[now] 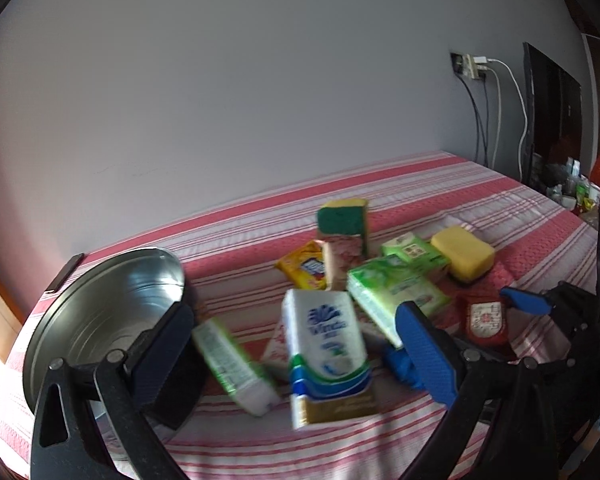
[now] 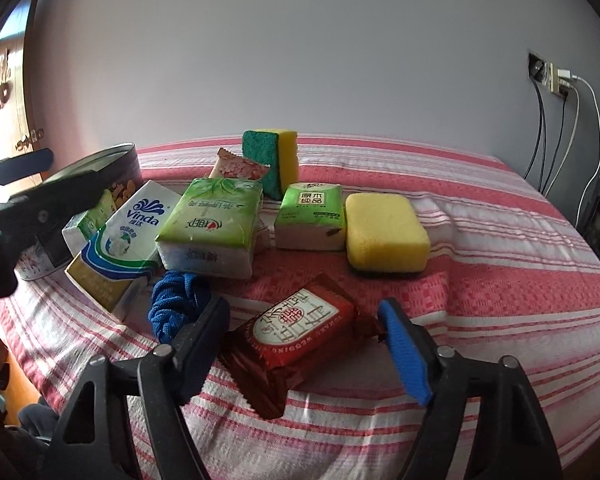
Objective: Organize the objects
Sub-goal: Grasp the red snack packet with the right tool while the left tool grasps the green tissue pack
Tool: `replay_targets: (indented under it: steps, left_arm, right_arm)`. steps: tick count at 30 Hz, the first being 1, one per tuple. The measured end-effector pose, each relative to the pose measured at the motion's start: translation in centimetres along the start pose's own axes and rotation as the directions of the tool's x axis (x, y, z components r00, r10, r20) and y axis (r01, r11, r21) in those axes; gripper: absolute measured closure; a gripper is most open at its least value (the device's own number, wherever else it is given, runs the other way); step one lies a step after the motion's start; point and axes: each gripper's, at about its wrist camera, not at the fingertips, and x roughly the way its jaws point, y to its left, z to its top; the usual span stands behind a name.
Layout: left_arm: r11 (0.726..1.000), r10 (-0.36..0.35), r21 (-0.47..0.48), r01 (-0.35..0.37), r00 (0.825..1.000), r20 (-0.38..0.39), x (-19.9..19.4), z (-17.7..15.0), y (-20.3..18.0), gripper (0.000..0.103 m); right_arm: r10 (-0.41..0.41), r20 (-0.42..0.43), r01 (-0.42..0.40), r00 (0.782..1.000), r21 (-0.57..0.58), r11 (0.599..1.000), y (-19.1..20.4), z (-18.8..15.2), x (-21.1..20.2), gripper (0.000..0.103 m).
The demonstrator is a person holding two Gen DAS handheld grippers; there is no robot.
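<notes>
Right hand-held gripper [image 2: 304,344], jaws spread and empty, straddles the red packet [image 2: 296,336]; lower squarely before clamping, keeping clear of the blue cloth [image 2: 176,304] beside its left finger.

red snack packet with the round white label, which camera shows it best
The right wrist view: the red foil snack packet with the round white label lies close and sharp between the open right tongs, label readable. The left wrist view shows the packet small and far right, past its blue pad, partly hidden by the other tongs.
</notes>
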Motion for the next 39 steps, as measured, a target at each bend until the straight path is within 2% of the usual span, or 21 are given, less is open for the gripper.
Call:
replay_targets:
  steps: [6,9,13,21,27,31,33,39]
  left_arm:
    - [0.999,-0.015,0.042,0.016,1.000,-0.022,0.9,0.6,-2.1,0.000]
    - [0.997,-0.019,0.071,0.021,0.999,-0.027,1.3,0.5,-3.2,0.000]
    - [0.997,-0.018,0.073,0.021,0.999,-0.042,1.8,0.5,-3.7,0.000]
    - [0.997,-0.009,0.070,0.012,0.999,-0.043,2.2,0.5,-3.6,0.000]
    - [0.998,-0.006,0.067,0.009,0.999,-0.044,2.4,0.7,-3.5,0.000]
    - [0.998,-0.015,0.057,0.019,0.998,-0.060,2.9,0.9,-3.9,0.000]
    - [0.998,-0.005,0.067,0.009,0.998,-0.055,2.9,1.2,-4.5,0.000]
    - [0.996,0.010,0.086,-0.004,0.997,-0.071,3.7,1.7,-6.3,0.001]
  right_arm:
    - [0.042,0.007,-0.043,0.999,0.066,0.997,-1.7,0.3,-0.5,0.046]
    - [0.048,-0.003,-0.047,0.999,0.063,0.997,-2.0,0.3,-0.4,0.046]
    - [0.005,-0.006,-0.005,1.000,0.046,0.999,-1.3,0.3,0.1,0.044]
    - [0.009,-0.019,-0.007,1.000,0.088,0.996,-2.0,0.4,0.8,0.042]
    - [0.053,-0.009,-0.051,0.999,0.118,0.992,-2.7,0.3,0.4,0.050]
    - [0.038,0.019,-0.040,0.999,0.130,0.991,-3.3,0.6,-0.5,0.052]
    - [0.024,0.029,-0.028,0.999,0.133,0.991,-3.5,0.7,-0.8,0.056]
    - [-0.001,0.028,-0.003,1.000,0.144,0.990,-4.8,0.8,-1.2,0.056]
